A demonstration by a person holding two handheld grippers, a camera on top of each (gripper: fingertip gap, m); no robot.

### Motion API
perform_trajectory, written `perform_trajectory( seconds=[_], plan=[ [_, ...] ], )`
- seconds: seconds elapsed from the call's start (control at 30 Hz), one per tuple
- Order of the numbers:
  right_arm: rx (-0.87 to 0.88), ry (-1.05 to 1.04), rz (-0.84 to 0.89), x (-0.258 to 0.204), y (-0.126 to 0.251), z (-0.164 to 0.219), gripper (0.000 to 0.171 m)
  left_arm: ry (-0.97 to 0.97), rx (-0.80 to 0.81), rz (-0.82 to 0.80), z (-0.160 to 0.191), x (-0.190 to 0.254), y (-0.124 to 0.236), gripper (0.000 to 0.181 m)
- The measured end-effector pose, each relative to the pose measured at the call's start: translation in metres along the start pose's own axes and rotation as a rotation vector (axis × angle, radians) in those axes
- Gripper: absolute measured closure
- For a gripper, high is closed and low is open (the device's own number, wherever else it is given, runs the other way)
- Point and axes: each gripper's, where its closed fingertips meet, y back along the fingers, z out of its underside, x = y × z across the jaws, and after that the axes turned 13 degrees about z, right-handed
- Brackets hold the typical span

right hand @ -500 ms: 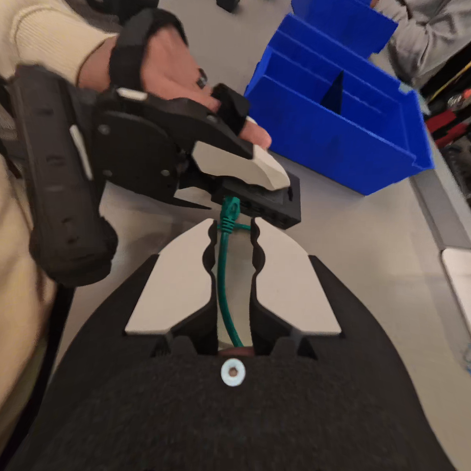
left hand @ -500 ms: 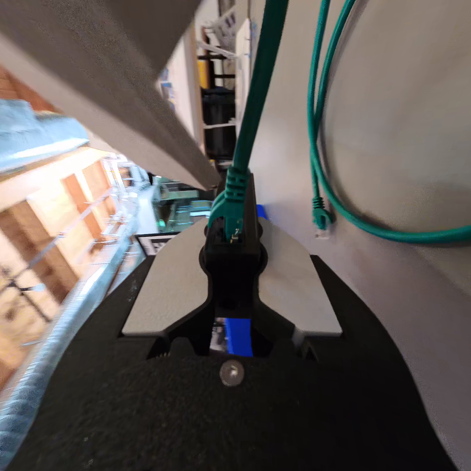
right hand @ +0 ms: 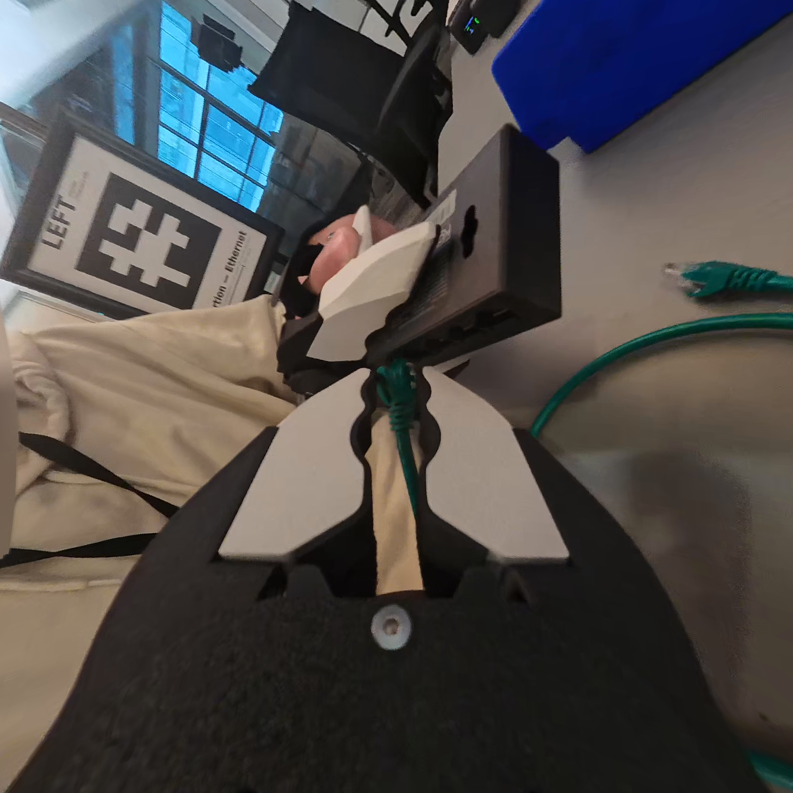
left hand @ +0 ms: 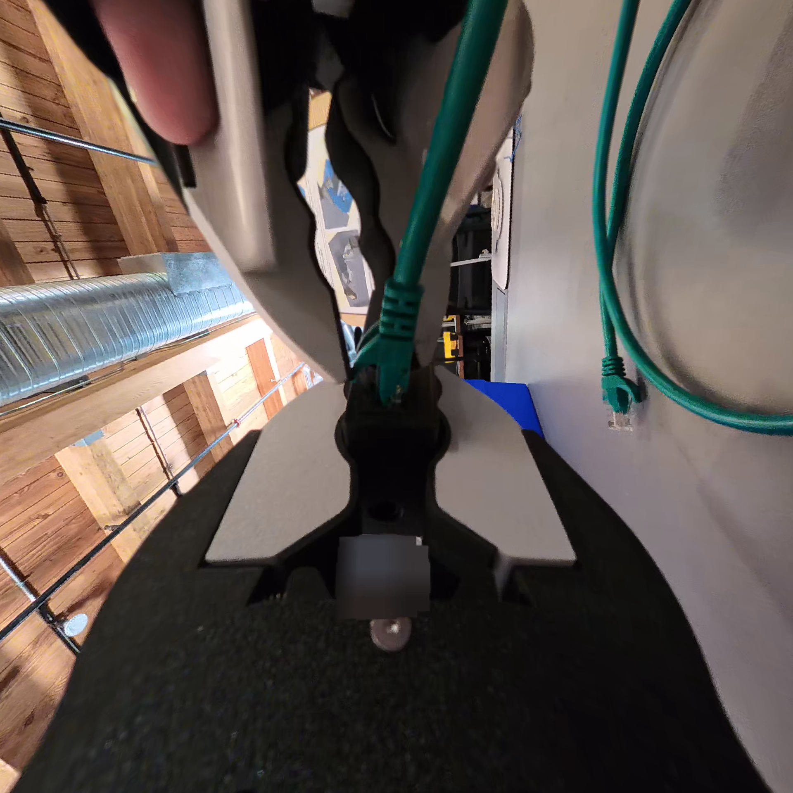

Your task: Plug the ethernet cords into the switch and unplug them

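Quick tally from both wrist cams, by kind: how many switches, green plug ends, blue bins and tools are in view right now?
black switch: 1, clamped in the left tool
Green plug ends: 2, the plugged-in plug and the loose plug on the table
blue bin: 1
Tools: 2, left tool and right tool
Total: 6

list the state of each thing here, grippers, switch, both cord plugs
left gripper: shut on the switch
right gripper: around the plugged connector, grip unclear
switch: held off the table, one cord in
plugged connector: seated in a port
loose connector: unplugged, lying on the table
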Motion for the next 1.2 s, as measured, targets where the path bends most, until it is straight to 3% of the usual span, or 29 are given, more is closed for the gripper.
perform_trajectory(
  seconds=[0.3, 0.53, 0.8, 0.87, 0.97, 1.07, 1.2],
  plan=[
    [-0.008, -0.126, -0.168, -0.005, -0.002, 0.012, 0.156, -0.054, 0.040, -0.075, -0.010, -0.003, 0.007, 0.152],
    [0.008, 0.043, -0.083, -0.012, -0.002, 0.016, 0.158, -0.045, 0.041, -0.112, -0.011, -0.011, 0.015, 0.151],
    [0.039, 0.038, -0.051, -0.006, -0.003, 0.018, 0.159, -0.051, 0.030, -0.082, -0.012, -0.004, 0.012, 0.151],
    [0.044, 0.044, 0.051, 0.001, -0.004, 0.013, 0.158, -0.010, 0.011, 0.009, -0.009, 0.006, 0.004, 0.152],
    [0.075, 0.192, 0.197, 0.001, 0.002, 0.007, 0.156, 0.036, 0.032, 0.022, -0.009, 0.007, 0.002, 0.152],
    [0.097, 0.424, 0.397, 0.006, 0.003, 0.012, 0.144, 0.064, -0.006, 0.094, -0.001, 0.021, -0.005, 0.152],
    [0.108, 0.668, 0.618, 0.022, -0.001, 0.013, 0.148, 0.101, -0.018, 0.137, -0.001, 0.028, -0.007, 0.152]
  ],
)
